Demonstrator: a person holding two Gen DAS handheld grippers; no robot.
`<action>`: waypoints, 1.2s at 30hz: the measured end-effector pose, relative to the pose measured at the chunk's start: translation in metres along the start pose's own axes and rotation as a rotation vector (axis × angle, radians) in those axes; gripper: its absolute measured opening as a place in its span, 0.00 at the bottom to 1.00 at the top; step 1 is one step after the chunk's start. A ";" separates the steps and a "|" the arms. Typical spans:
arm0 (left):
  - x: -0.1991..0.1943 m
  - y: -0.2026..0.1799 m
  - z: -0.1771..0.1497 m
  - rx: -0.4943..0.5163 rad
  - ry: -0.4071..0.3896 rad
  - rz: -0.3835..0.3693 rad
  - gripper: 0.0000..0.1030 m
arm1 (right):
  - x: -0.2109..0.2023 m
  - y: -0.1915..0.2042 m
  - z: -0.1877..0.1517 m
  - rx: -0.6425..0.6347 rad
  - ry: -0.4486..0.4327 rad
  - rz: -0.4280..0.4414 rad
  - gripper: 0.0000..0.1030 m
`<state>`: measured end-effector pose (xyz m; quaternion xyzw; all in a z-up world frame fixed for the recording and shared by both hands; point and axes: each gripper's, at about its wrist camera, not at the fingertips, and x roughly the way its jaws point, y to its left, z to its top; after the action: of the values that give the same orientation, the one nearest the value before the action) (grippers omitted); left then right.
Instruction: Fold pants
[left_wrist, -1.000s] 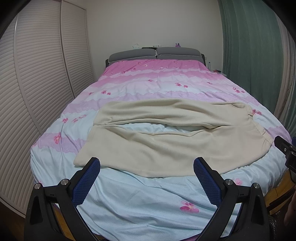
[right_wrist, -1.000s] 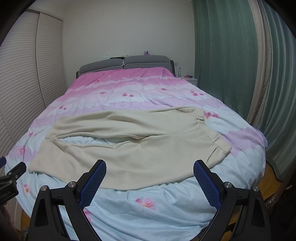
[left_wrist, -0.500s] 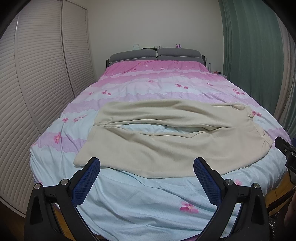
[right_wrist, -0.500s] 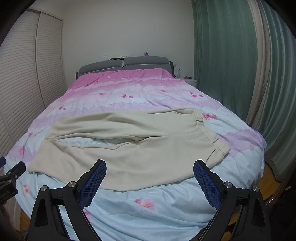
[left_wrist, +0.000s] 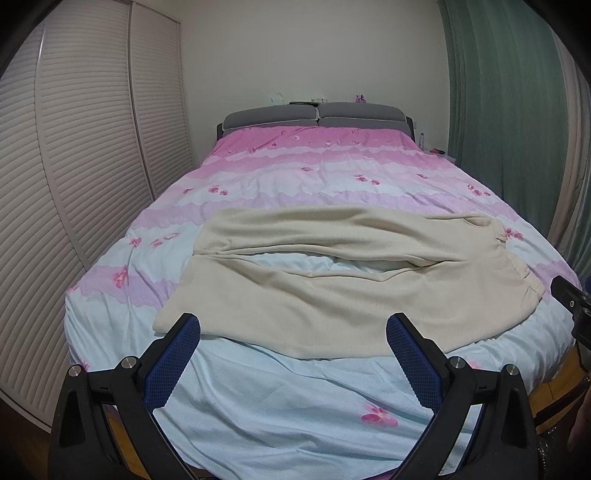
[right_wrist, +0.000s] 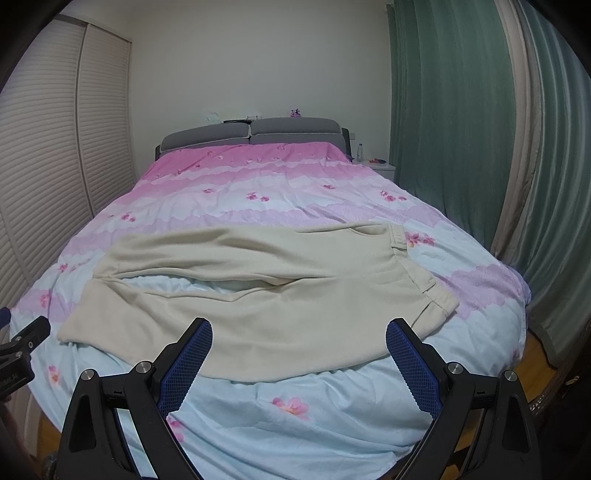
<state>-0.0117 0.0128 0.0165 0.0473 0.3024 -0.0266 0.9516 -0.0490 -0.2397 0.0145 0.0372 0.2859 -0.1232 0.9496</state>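
Observation:
Cream pants (left_wrist: 332, 291) (right_wrist: 258, 295) lie spread flat across the foot half of the bed, waistband (right_wrist: 424, 273) to the right, leg cuffs to the left, with a gap of bedcover between the two legs. My left gripper (left_wrist: 293, 328) is open, hovering over the near edge of the near leg, nothing between its blue pads. My right gripper (right_wrist: 299, 332) is open too, above the near edge of the pants towards the waist. Each gripper shows at the edge of the other's view: the right gripper's black body (left_wrist: 576, 310), the left gripper's black body (right_wrist: 22, 339).
The bed (left_wrist: 314, 406) has a pink and pale blue flowered cover and a grey headboard (left_wrist: 314, 114). White louvred wardrobe doors (left_wrist: 74, 166) stand along the left. Green curtains (right_wrist: 461, 129) hang on the right beside a small nightstand (right_wrist: 376, 166). Wooden floor shows at the bed's corners.
Both views have tilted slightly; the pants sit a touch lower in the frames. The pants themselves have not moved and both grippers stay open.

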 end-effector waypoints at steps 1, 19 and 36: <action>-0.001 0.000 0.000 -0.001 -0.001 0.000 1.00 | -0.001 0.001 0.000 0.000 -0.002 0.000 0.94; -0.004 -0.001 0.002 0.001 -0.007 0.001 1.00 | -0.004 0.004 -0.001 0.001 -0.013 0.001 0.94; -0.002 -0.002 0.003 0.007 -0.006 0.010 1.00 | -0.001 0.007 0.003 -0.012 -0.012 0.003 0.94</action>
<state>-0.0115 0.0107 0.0204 0.0521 0.2991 -0.0230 0.9525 -0.0466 -0.2335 0.0176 0.0309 0.2808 -0.1204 0.9517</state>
